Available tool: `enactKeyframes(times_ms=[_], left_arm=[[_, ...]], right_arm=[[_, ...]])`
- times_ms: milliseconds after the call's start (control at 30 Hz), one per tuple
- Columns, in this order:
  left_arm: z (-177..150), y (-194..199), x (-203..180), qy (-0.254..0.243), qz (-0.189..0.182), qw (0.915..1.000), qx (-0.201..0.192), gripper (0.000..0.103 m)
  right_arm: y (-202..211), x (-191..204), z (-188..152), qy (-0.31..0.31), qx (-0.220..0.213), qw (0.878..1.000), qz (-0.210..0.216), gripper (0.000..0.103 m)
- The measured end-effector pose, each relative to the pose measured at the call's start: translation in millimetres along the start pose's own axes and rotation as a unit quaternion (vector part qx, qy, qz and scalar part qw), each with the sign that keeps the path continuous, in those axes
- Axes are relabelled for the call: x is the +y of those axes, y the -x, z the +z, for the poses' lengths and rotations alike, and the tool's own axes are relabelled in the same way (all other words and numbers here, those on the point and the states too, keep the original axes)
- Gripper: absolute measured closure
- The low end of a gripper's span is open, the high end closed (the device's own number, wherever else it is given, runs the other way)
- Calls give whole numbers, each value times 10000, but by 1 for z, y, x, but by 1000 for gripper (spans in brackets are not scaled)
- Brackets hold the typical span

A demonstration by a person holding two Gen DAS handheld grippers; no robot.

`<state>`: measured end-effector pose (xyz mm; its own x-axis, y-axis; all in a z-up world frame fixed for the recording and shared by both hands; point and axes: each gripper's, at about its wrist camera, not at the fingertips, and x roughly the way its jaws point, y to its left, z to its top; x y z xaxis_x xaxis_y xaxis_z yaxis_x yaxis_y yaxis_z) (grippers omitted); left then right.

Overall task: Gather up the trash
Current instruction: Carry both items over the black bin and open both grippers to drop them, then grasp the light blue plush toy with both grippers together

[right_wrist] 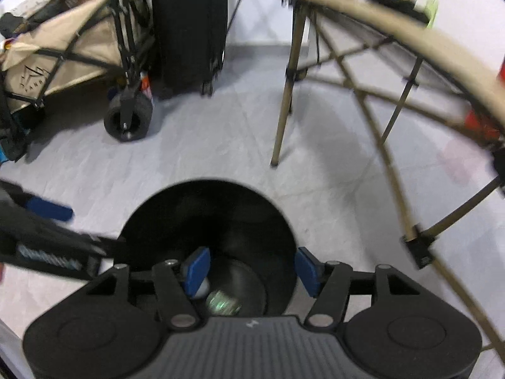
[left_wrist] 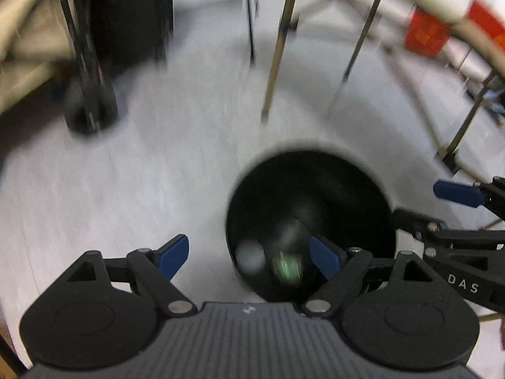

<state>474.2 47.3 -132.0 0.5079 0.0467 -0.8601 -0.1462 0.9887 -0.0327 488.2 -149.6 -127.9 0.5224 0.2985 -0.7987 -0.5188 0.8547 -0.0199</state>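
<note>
Left wrist view: left gripper (left_wrist: 249, 254) spread wide, empty, above round black plastic bin (left_wrist: 363, 170); pale ball (left_wrist: 251, 257) and green-printed scrap (left_wrist: 285, 268) already inside.

Right wrist view: right gripper (right_wrist: 252, 270) half open, empty, directly over bin; further trash unseen.

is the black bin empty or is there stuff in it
Not empty: the black bin stands open-topped, with a pale round piece and a greenish item at its bottom.

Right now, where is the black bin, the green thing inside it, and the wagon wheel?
black bin (right_wrist: 268, 218): right wrist view, on its far inner wall.
green thing (right_wrist: 222, 304): right wrist view, on its shiny middle, down in the bin.
wagon wheel (right_wrist: 127, 120): right wrist view, on the tyre.
</note>
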Motion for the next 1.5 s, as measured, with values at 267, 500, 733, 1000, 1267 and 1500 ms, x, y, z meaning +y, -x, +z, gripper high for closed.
enactKeyframes(times_ms=[267, 500, 733, 1000, 1267, 1500], left_arm=[[-15, 119, -41, -585, -918, 9537, -2802, 1], [-17, 143, -130, -1082, -1814, 9176, -3368, 1], [51, 101, -226, -1556, -2394, 9187, -2729, 9], [112, 26, -260, -1287, -3244, 9245, -1530, 38], [135, -8, -269, -672, -4076, 9063, -890, 49], [122, -6, -277, -806, -4293, 8943, -968, 64]], right_arm=[[156, -40, -29, -468, -2123, 9747, -520, 37], [231, -119, -84, -1692, -3017, 9206, -1813, 31], [201, -212, -82, -3374, -2856, 8886, -1223, 45], [157, -246, -66, -4186, -2792, 8614, -690, 59], [129, -256, -62, -4380, -2589, 8578, -723, 65], [126, -264, -68, -4490, -2564, 8546, -469, 73]])
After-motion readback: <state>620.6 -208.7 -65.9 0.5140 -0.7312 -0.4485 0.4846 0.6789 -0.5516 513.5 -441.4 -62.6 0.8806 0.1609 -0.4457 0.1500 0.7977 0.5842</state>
